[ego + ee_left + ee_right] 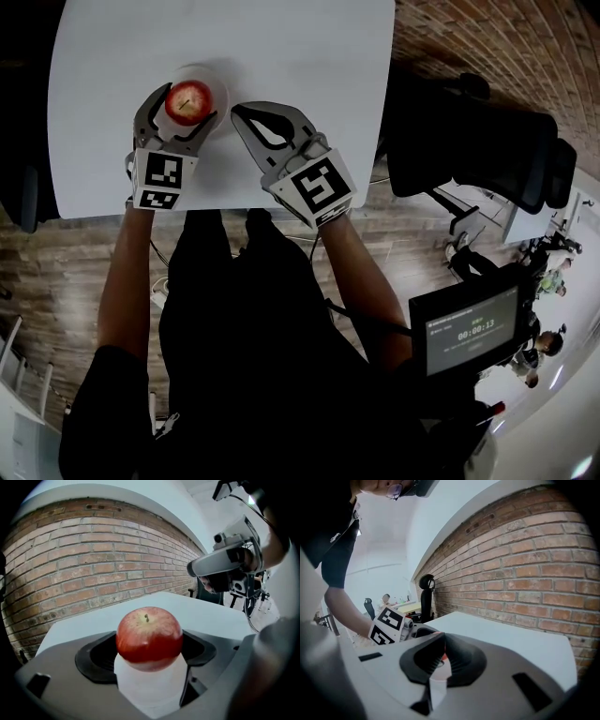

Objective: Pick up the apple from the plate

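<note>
Grey and broad at the bottom of the left gripper view, the two jaws of my left gripper [184, 108] stand wide apart with the apple [149, 635] between them, and their dark pads press against its sides, so I am gripping the apple. It is red with a paler, yellowish streak near the top, and its short stem points upward. Beneath it I see only white between the jaws, and I cannot tell whether the fruit touches the plate [221, 86] or hangs just clear of it. From the head view the apple lies over that small white plate, which rests on the white table [309, 66] near its left half. My right gripper [240, 114] is just to the right of the plate, with its jaws brought together so the tips meet. In the right gripper view only a thin wedge of white and a sliver of red show through the slit between the pads, and nothing is held there. Each gripper carries its cube with black and white square markers, the left cube [157, 180] and the right cube [317, 187], close to my hands. A brick wall [93, 559] runs behind the table, and a black office chair [487, 141] stands off the table's right edge.
</note>
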`<state>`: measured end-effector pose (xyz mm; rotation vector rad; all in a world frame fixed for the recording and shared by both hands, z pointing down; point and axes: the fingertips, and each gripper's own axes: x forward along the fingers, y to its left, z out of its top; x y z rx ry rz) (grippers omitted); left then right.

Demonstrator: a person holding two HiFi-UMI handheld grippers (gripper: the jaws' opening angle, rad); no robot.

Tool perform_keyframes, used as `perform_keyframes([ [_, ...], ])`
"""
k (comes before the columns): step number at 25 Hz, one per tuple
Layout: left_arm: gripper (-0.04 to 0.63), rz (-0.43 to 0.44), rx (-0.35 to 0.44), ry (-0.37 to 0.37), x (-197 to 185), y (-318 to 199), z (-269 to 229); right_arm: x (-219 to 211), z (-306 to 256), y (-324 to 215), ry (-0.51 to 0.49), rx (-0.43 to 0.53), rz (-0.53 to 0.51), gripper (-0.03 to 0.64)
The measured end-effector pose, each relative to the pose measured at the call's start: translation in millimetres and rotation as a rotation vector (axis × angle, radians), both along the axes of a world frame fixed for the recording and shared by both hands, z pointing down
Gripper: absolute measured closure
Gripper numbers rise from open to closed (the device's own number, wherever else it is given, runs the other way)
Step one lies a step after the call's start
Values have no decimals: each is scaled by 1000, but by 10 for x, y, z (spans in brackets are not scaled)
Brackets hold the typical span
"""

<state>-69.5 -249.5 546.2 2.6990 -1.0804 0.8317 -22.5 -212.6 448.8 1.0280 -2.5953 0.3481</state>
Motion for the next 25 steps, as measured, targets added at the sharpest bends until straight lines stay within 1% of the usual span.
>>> perform_keyframes([
  [7,186,-35,26,26,-14,144,-334,16,-203,122,-34,20,-6,612],
  [14,187,-62,65,27,-5,327,-689,41,-432,240,-73,48,-3,612],
  [18,186,-79,77,33,32,419,-806,71,-516,295,-72,66,-14,612],
  [25,186,-122,106,31,-43,604,-1021,79,-677,425,-66,96,-52,614],
])
